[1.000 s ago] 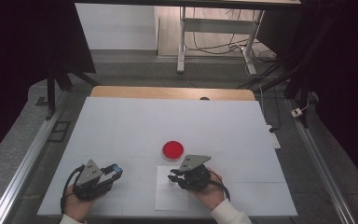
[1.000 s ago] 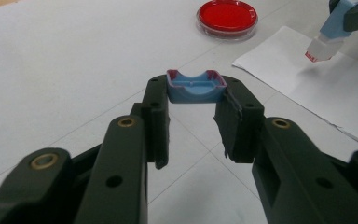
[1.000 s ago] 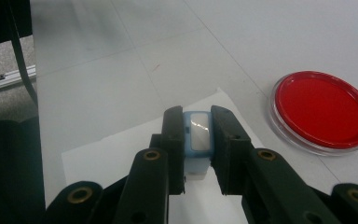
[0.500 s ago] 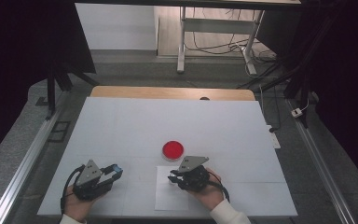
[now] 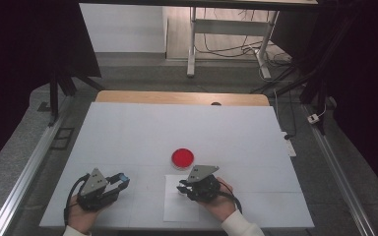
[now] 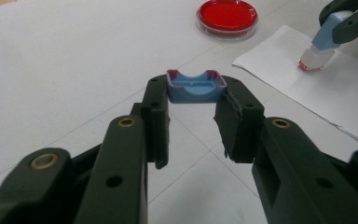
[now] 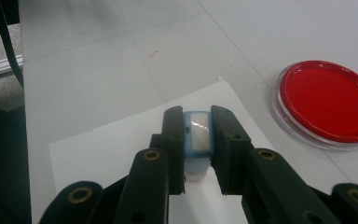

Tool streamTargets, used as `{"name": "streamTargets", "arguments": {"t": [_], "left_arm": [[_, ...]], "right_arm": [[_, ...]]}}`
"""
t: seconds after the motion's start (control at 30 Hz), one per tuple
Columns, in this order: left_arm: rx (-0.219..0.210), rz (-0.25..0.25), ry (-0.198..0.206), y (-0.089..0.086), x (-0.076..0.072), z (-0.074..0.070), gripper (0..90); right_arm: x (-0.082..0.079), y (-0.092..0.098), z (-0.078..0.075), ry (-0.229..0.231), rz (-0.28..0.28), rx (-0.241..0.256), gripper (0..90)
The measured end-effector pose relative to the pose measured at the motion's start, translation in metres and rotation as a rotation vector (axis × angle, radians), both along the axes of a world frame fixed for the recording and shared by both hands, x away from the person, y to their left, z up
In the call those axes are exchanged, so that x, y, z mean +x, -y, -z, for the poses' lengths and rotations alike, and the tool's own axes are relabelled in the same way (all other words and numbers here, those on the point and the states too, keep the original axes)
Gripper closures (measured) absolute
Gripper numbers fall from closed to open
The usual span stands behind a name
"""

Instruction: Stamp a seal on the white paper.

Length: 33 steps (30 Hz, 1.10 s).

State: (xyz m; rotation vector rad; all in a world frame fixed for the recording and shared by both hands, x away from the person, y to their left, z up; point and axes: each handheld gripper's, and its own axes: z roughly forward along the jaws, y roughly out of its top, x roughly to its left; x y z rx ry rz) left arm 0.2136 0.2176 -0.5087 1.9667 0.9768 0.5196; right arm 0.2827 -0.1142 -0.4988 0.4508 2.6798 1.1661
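Red tip on paper [image 5: 179,205]: my right tongs [image 7: 197,140] clamp the stamper [image 7: 198,135] (left tongs [image 6: 196,100] pinch its cap [image 6: 196,86]); a tilt would smear.

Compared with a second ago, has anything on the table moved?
No visible change. The right gripper holds the blue stamp on the white paper sheet, the left gripper holds the blue cap, and the red round dish sits where it was.

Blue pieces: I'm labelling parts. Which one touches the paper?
The stamp body in the right gripper, red tip down on the paper sheet. The left gripper's cap doesn't.
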Motion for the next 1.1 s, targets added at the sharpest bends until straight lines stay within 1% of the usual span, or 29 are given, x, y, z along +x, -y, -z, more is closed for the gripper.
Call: {"name": "streamTargets", "arguments": {"t": [0.3, 0.57, 1.0, 1.1], "left_arm": [[0.0, 0.0, 0.0, -0.0001, 0.0, 0.0, 65.1], [0.001, 0.001, 0.0, 0.0, -0.0002, 0.0, 65.1], [0.001, -0.001, 0.001, -0.0001, -0.0003, -0.0001, 65.1], [0.001, 0.0, 0.001, -0.0001, -0.0003, -0.0002, 65.1]], "right_arm": [[-0.0004, -0.001, 0.0016, -0.004, -0.001, -0.005, 75.5], [-0.0006, -0.001, 0.0023, 0.011, -0.008, -0.014, 75.5], [-0.0015, -0.0019, 0.0031, 0.013, -0.002, -0.014, 75.6], [-0.0018, -0.0024, 0.0036, 0.017, 0.001, -0.025, 75.6]]}}
